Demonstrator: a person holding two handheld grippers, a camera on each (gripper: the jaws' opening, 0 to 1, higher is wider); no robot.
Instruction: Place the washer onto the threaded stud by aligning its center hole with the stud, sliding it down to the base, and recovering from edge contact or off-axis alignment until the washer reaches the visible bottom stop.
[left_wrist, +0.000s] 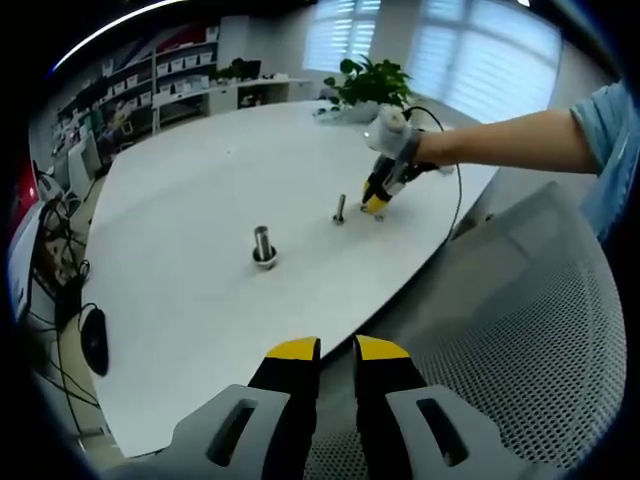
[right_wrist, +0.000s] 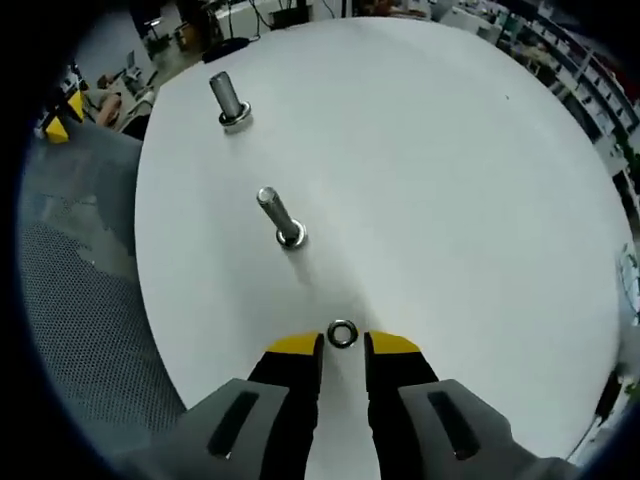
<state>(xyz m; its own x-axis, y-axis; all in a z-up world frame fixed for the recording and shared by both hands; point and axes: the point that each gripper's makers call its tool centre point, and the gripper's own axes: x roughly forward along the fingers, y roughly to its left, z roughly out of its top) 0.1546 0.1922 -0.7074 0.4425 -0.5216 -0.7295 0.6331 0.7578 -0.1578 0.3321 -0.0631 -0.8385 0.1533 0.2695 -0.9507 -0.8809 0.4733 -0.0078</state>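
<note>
White oval bench carries the parts. In the right gripper view, a small steel washer lies flat on the bench, right at the yellow tips of the right gripper, w/ the fingers parted on either side of it. Fingers released: a gap shows on each side, nothing grasped yet.

From the washer, the nearer threaded stud stands upright at approx 11 o'clock, well apart from it, w/ its base ring bare. A thicker stud stands farther off, also approx 11 o'clock, near the bench edge.

In the left gripper view, the left gripper hangs back off the bench edge, over a grey mesh chair seat. Its fingers are near-closed w/ a thin gap, grasping nothing. At approx 1 o'clock a person's forearm reaches in, holding the right gripper tip-down just beside the thin stud.

Progress, as a judgement: early. Washer isn't picked up; grasp, lift, centre-hole alignment and slide to the bottom stop all remain.
</note>
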